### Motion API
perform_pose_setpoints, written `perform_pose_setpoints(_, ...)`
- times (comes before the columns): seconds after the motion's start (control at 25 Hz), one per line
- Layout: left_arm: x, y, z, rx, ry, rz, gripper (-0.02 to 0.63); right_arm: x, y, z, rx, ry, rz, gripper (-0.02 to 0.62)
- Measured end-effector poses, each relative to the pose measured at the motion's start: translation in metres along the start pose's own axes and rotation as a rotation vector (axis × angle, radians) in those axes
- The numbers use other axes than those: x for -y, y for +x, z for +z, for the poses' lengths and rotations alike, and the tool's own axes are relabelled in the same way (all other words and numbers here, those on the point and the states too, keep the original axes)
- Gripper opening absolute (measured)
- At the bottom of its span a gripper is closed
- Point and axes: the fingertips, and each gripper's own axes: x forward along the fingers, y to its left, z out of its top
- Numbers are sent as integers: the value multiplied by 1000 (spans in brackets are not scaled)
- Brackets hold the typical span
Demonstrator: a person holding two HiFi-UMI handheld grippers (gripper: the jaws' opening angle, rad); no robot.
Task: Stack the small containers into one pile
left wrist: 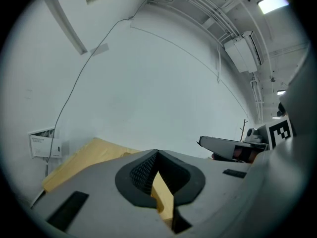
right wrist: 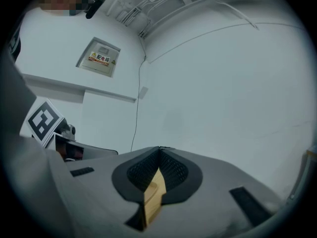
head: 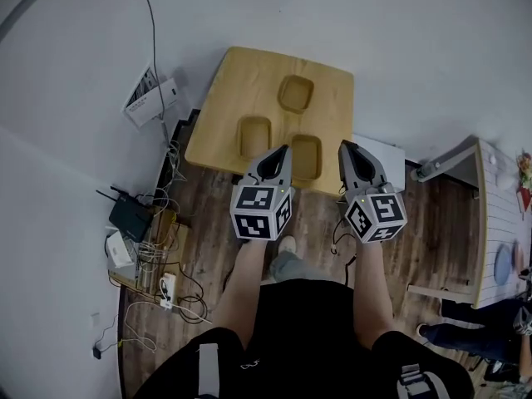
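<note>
Three small wooden containers sit apart on the light wooden table [head: 224, 98]: one at the far side [head: 295, 93], one at the left [head: 254, 135], one near the front edge [head: 306, 156]. My left gripper [head: 284, 150] hovers over the table's front edge, between the left and the near container, jaws shut and empty. My right gripper [head: 344, 146] hangs just right of the near container, also shut with nothing held. In the left gripper view my left gripper [left wrist: 157, 152] has its tips meeting, and the table [left wrist: 84, 157] lies below them. The right gripper view shows my right gripper [right wrist: 159, 149] with its tips together.
A router and a tangle of cables [head: 129, 214] lie on the floor at the left. A white box [head: 151, 98] leans by the wall. A white table [head: 499, 223] stands at the right, with a person's legs [head: 465, 331] beside it. A grey case [head: 381, 151] abuts the table's right side.
</note>
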Motion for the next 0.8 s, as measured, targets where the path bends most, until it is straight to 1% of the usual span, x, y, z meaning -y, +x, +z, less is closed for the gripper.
perform_pose_setpoints(0.2, 11, 59, 14, 8, 9, -2, 12, 58, 25, 12, 11, -13, -15, 6)
perform_pose_setpoints(0.32, 16, 83, 23, 16, 26, 10, 12, 81, 35, 20, 26, -15, -12, 6)
perform_pose_setpoints(0.48, 20, 103, 29, 8, 54, 32, 12, 97, 49, 21, 39, 5, 14, 6)
perform_pose_setpoints(0.64, 14, 112, 21, -37, 77, 50, 12, 99, 59, 7, 34, 51, 29, 6)
perform_pose_setpoints(0.8, 11, 118, 9, -87, 93, 67, 12, 109, 61, -3, 30, 102, 22, 6)
